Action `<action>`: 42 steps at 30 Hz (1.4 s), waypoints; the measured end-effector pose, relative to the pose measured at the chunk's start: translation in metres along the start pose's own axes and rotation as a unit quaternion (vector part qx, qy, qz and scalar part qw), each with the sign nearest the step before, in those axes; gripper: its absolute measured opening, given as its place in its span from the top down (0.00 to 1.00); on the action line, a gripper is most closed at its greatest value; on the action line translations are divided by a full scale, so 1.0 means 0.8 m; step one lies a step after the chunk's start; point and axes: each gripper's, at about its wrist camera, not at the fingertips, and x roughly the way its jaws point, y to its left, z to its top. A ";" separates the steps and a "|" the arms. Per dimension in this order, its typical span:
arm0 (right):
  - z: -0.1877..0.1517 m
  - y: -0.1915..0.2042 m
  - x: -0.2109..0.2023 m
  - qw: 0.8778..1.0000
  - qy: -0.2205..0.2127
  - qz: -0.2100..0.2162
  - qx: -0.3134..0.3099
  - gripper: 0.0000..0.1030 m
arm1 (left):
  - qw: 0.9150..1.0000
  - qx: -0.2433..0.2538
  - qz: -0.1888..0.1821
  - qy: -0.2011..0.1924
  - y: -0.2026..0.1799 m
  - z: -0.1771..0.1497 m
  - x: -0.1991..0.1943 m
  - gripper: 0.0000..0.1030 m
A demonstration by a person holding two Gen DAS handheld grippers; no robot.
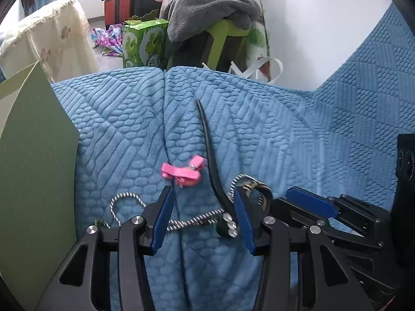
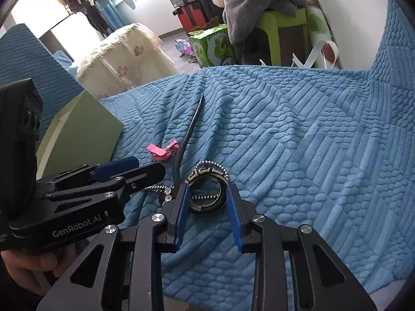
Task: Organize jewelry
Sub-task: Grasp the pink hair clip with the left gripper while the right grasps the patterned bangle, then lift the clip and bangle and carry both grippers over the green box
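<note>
Nothing was sorted yet. My right gripper [image 2: 208, 194] had its fingers around the patterned bangle [image 2: 207, 191] on the blue blanket [image 2: 311, 155], grip unclear; my left gripper [image 1: 205, 207] stood apart over the bead chain [image 1: 192, 221].

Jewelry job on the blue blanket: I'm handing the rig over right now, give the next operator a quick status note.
Left gripper: open, jaws either side of the silver bead chain, nothing held.
Right gripper: jaws around the patterned bracelet; a firm grip is not clear.
Also on the blue blanket: pink hair clip, thin black strap running away from the grippers, green box lid at the left.
Done: nothing visibly sorted yet.
Left: pick up the chain and bracelet, then the clip and strap; likely stow them by the green lid.
</note>
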 end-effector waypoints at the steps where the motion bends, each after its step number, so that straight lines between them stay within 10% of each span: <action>1: 0.001 -0.001 0.004 1.000 0.002 -0.004 0.001 0.74 | 1.000 -0.003 0.003 0.001 0.001 0.001 0.004 0.55; 42: 0.011 0.001 -0.004 1.000 -0.001 -0.031 0.002 0.94 | 1.000 0.010 0.017 -0.023 0.009 -0.002 -0.011 0.77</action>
